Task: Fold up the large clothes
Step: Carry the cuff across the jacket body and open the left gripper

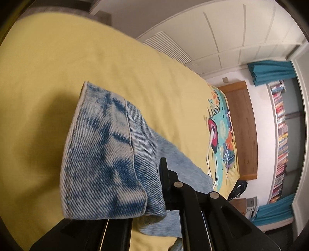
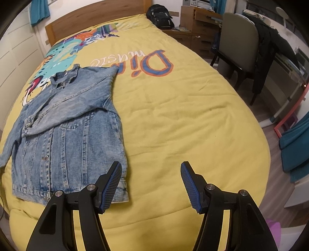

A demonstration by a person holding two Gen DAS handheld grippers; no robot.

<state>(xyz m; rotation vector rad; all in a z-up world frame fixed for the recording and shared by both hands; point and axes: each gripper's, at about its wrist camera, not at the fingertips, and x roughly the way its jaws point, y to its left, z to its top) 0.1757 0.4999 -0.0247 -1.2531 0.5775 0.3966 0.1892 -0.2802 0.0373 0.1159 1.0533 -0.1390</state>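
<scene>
A light blue denim jacket point(image 2: 67, 127) lies front-up on the yellow bed cover point(image 2: 183, 119), on its left side, with one sleeve folded across the chest. My left gripper point(image 1: 154, 193) is shut on the cuff of the jacket's other sleeve point(image 1: 104, 158) and holds it lifted above the cover; the cuff hides most of the fingers. My right gripper point(image 2: 151, 185) is open and empty, just above the cover, by the jacket's lower right hem corner point(image 2: 121, 193). Its left pad point(image 2: 111, 187) overlaps that corner in the view.
The bed has a wooden headboard point(image 2: 96, 21) with a black backpack point(image 2: 160, 16) at the far end. A chair point(image 2: 239, 42) with a dark garment and a desk stand to the right. White wardrobes point(image 1: 222, 38) and a bookshelf point(image 1: 282, 139) line the walls.
</scene>
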